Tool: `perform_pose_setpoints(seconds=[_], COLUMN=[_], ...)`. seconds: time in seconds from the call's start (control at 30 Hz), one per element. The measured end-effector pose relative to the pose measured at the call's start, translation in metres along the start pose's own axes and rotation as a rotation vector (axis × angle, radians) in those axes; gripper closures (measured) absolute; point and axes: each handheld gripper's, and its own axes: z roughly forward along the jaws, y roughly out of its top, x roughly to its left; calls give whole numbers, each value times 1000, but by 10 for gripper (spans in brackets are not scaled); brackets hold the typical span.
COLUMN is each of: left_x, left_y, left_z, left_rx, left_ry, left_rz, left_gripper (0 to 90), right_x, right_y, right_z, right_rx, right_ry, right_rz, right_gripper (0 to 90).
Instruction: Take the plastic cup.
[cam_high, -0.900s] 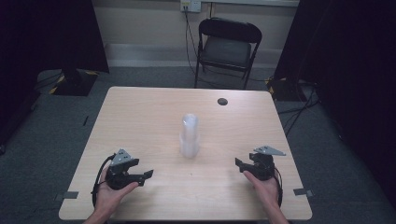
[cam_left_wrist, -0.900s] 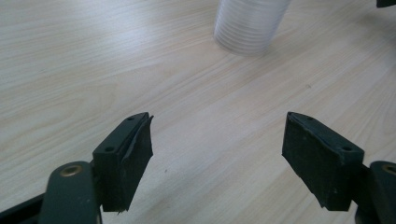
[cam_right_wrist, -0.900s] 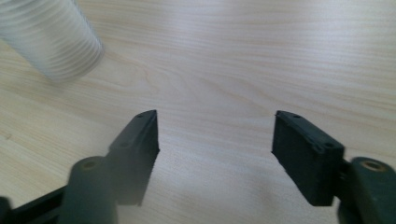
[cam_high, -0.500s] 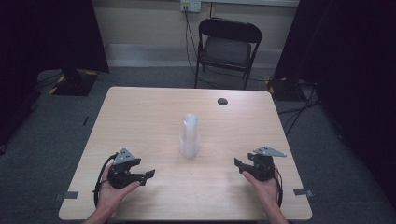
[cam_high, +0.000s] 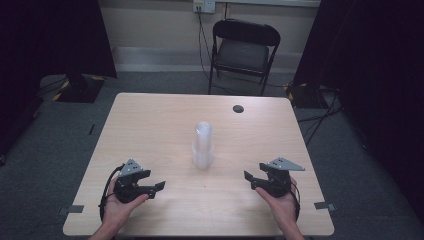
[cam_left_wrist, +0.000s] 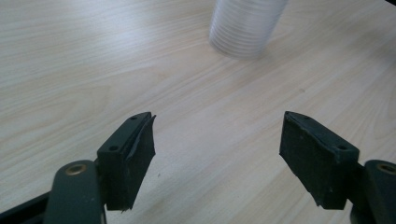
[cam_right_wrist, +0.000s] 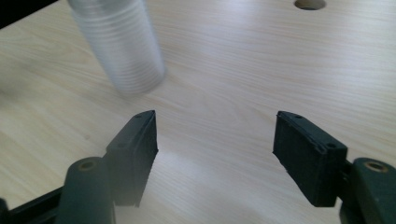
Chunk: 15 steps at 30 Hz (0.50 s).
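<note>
A tall stack of clear plastic cups (cam_high: 202, 145) stands upright in the middle of the light wooden table (cam_high: 150, 125). My left gripper (cam_high: 159, 187) rests low at the front left, held in a hand, jaws pointing toward the table's middle. In the left gripper view the left gripper (cam_left_wrist: 219, 121) is open over bare wood, with the cup stack (cam_left_wrist: 245, 25) well ahead. My right gripper (cam_high: 250, 181) sits at the front right, pointing left. The right gripper (cam_right_wrist: 215, 116) also stands open with nothing between its pads, and the cups (cam_right_wrist: 121, 42) lie ahead to its left.
A dark round hole (cam_high: 238, 108) marks the table's far right part, and the same hole (cam_right_wrist: 309, 3) shows in the right gripper view. A black folding chair (cam_high: 245, 47) stands beyond the far edge. Grey carpet surrounds the table.
</note>
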Motion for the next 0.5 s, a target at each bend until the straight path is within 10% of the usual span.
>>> perform_pose_setpoints(seconds=[0.5], left_x=[0], left_y=[0], left_z=[1], left_rx=[4], left_ry=[-6], left_rz=[1], left_gripper=[270], right_x=[18], right_y=[29], right_z=[7], right_rx=[-44], right_ry=[87], right_rz=[-27], right_gripper=[226])
